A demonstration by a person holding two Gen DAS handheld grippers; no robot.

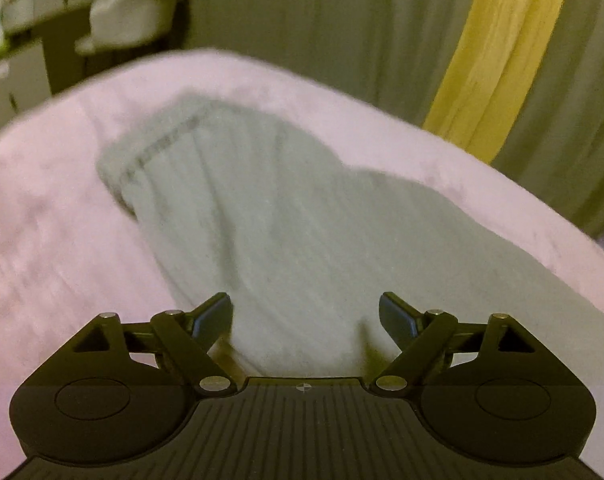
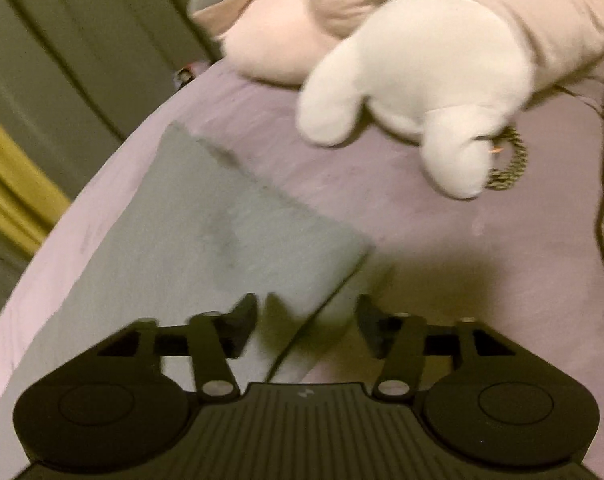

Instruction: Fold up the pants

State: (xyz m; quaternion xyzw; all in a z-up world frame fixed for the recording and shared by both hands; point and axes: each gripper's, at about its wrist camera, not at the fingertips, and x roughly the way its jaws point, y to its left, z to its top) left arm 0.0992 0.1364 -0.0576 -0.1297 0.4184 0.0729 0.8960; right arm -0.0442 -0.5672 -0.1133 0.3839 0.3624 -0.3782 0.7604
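The pants [image 1: 285, 216] lie flat on the pink bed [image 1: 41, 240], pale grey, stretched out from the camera toward the far edge; in the left wrist view the waistband end sits far off, bunched a little at its left corner, with long soft creases running down the cloth toward the left gripper [image 1: 306, 316]; that gripper hangs over the near part of the pants with its jaws spread wide and nothing pinched between them, so it is released

In the right wrist view a squared-off end of the pants [image 2: 205, 240] lies on the sheet, its far edge straight and its right corner sharp; a layer edge runs diagonally down toward the right gripper [image 2: 306, 318], which suggests the cloth is already doubled over itself here, though blur keeps me from being sure; the right gripper's jaws stand apart too, with the cloth edge under the gap but not clamped

My reading: one fold, leg onto leg, looks done and both claws have let go; the long strip looks not yet folded across its length, and the creases and bunched waistband want smoothing; a plush toy [image 2: 414, 92] and pillow [image 2: 285, 40] sit beyond, clear of the pants
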